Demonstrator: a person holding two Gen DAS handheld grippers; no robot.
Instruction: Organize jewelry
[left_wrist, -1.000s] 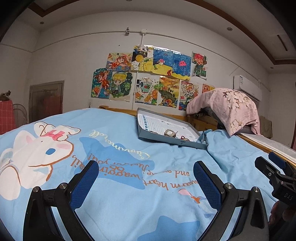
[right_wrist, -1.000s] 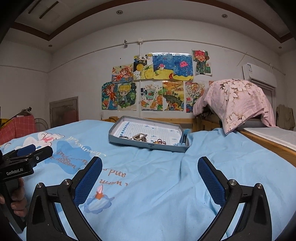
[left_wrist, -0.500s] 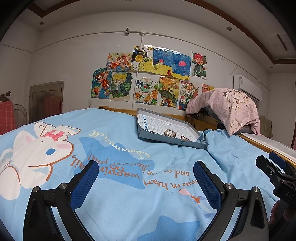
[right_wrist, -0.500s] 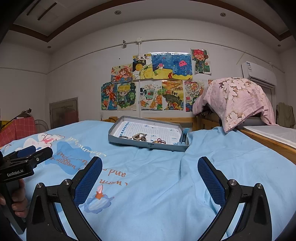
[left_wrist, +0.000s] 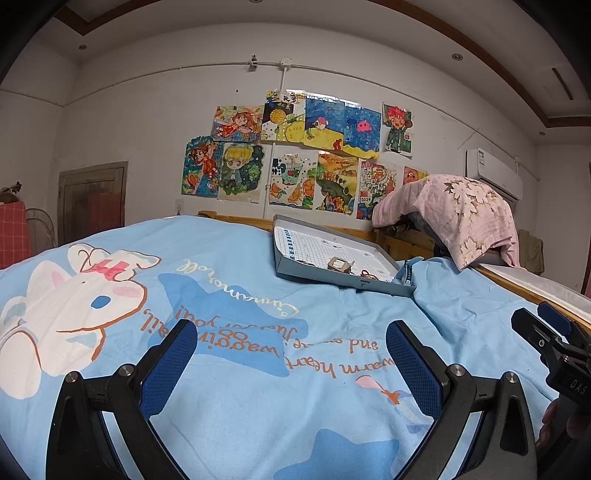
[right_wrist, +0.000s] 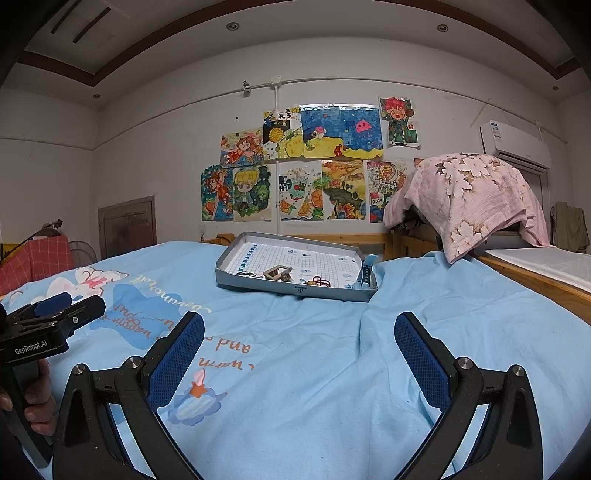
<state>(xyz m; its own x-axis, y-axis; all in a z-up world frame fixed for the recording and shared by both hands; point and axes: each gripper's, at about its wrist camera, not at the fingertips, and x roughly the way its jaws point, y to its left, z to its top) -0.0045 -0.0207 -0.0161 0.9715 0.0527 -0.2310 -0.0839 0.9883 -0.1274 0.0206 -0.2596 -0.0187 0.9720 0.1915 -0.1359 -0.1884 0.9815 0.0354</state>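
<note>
From the left wrist view, the left tool (left_wrist: 291, 343) hangs spread wide and empty above the blue bedspread (left_wrist: 229, 295), just as a second ago. The grey tray (left_wrist: 314, 273) lies toward the far edge of the bed, right of centre, holding a small square buckle-like piece (left_wrist: 339, 264) and a red loop (left_wrist: 366, 274). The right tool (left_wrist: 554, 339) shows at the right edge, barely shifted.

From the right wrist view, the right tool (right_wrist: 300, 341) is likewise released, gripping nothing. The tray (right_wrist: 295, 290) sits slightly lower in view than before; a blue strap (right_wrist: 366, 275) leans at its right wall.
</note>
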